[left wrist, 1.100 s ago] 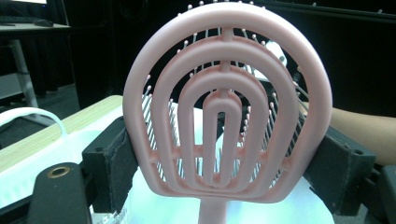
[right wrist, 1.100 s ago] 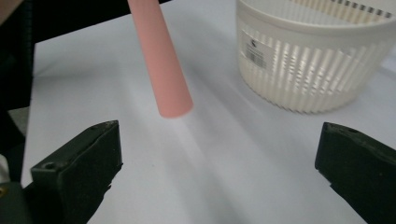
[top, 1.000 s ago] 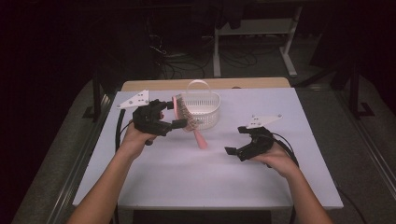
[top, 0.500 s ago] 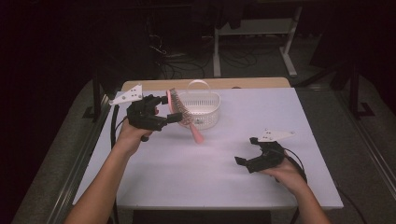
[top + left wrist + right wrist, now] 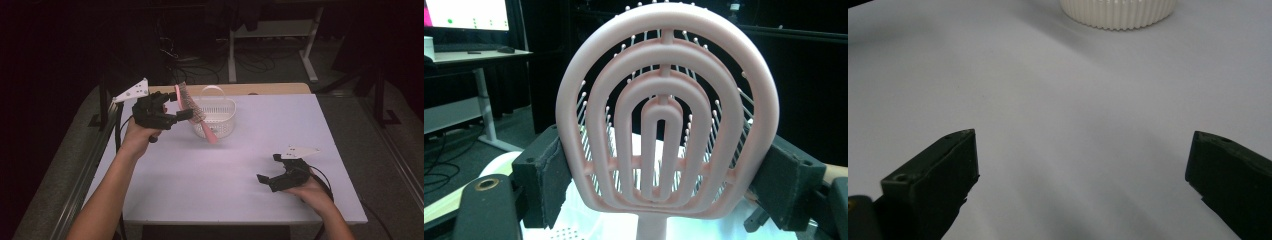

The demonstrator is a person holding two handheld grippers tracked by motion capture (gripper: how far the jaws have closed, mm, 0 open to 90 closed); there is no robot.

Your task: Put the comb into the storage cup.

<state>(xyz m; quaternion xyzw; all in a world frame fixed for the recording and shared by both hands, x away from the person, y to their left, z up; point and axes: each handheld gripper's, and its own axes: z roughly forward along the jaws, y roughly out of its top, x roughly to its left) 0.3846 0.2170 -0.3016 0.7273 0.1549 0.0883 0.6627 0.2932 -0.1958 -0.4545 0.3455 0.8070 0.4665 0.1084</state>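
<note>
Our left hand-held gripper [image 5: 186, 106] is clamped on the pink hairbrush [image 5: 667, 117], held up just left of the white basket [image 5: 220, 116] at the far side. We should tip its handle into the basket before releasing. The right hand-held gripper [image 5: 266, 168], jaws apart, rests near right on the counter [image 5: 210, 185].

Hairbrush [image 5: 667, 120]: pale pink, concentric loop pattern. Basket [image 5: 218, 116]: white, ribbed, perforated. Table [image 5: 250, 200]: plain white. Grippers: black.
</note>
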